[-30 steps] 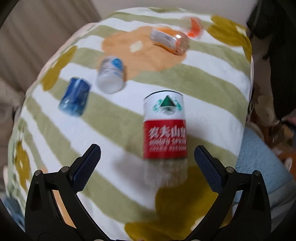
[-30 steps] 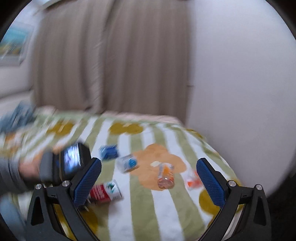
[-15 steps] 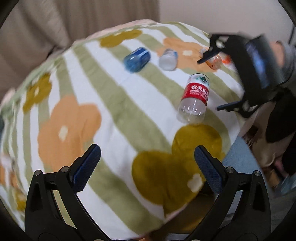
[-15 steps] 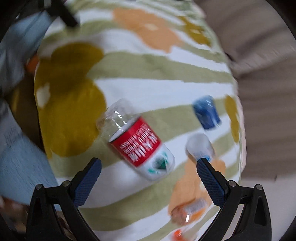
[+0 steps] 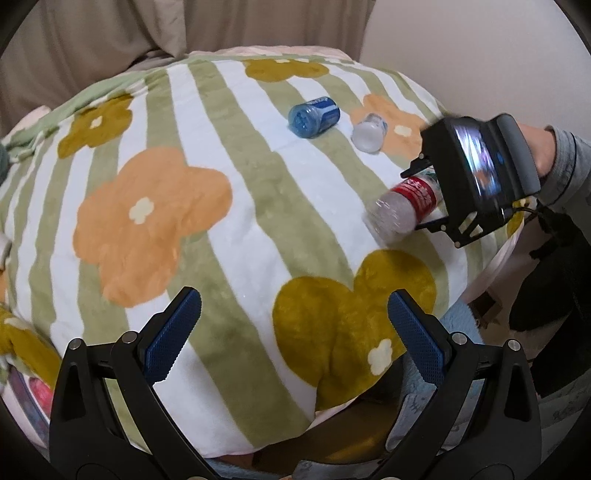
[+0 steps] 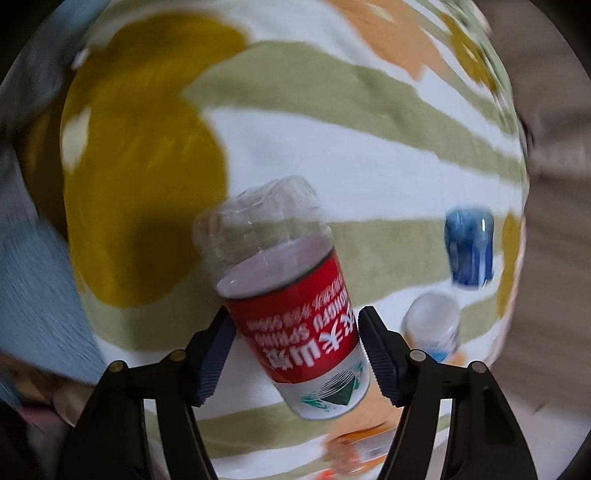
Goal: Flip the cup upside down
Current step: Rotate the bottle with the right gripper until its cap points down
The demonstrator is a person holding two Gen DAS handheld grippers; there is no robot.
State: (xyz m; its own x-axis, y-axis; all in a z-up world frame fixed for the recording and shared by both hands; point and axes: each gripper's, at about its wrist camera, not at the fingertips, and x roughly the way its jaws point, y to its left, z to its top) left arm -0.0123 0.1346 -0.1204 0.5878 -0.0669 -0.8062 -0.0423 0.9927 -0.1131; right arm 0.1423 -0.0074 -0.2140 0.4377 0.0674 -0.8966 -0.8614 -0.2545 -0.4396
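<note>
A flowered striped blanket (image 5: 221, 155) is covering the bed below beige curtains (image 5: 110, 33); the right claw (image 6: 295, 350), wide before, is now gripping the cup (image 6: 291, 306), the left claw (image 5: 295, 328) gaping empty.

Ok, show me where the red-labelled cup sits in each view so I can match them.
Left wrist view: the red-labelled cup is at right of centre, tilted, beside the right gripper's black body.
Right wrist view: the cup is at bottom centre, clamped in the right gripper.
Shared landmark: the blue cup lying on the blanket.
</note>
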